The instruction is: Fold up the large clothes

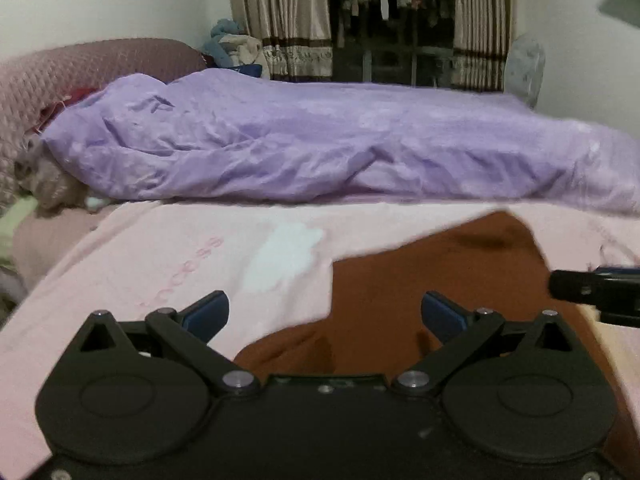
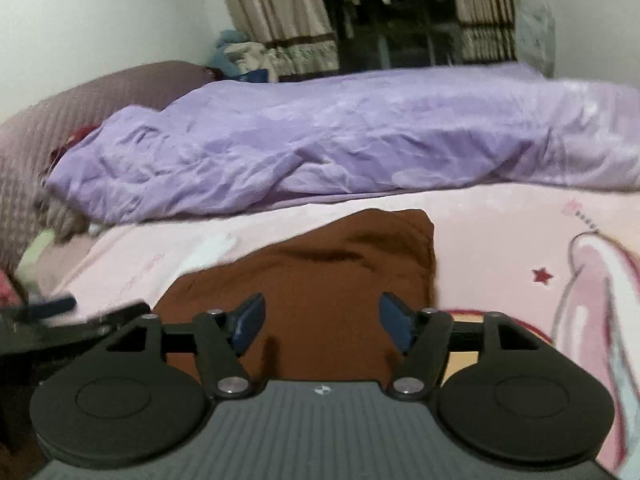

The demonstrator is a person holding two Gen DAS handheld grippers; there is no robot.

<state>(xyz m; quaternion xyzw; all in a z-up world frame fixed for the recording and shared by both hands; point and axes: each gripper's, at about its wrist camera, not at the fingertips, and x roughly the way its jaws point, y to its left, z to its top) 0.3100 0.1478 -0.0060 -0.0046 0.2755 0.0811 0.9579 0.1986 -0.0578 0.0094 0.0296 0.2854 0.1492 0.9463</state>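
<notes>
On the near half of the bed, a brown garment lies spread over the pink sheet, bunched into soft ridges with one squared corner toward the far side; whether any fold has been made I cannot tell, and by my judgement most of the folding is still to do, since the cloth looks rumpled rather than squared into a neat stack. Going left to right: at the left end sit a quilted mauve headboard cushion and some crumpled bedding, so that end is crowded; next comes bare pink sheet, free room to slide or lay cloth. The left claw hovers over the garment's left edge with its jaws wide and nothing between them. Beside it the right claw hangs over the middle of the brown cloth, jaws also spread wide and empty, not pressing on the fabric. Further right the sheet lies open again, printed with a star and a pink cartoon shape, giving good space for a fold to land. Behind everything, a purple duvet runs the whole width of the bed and bounds the working area on the far side.
</notes>
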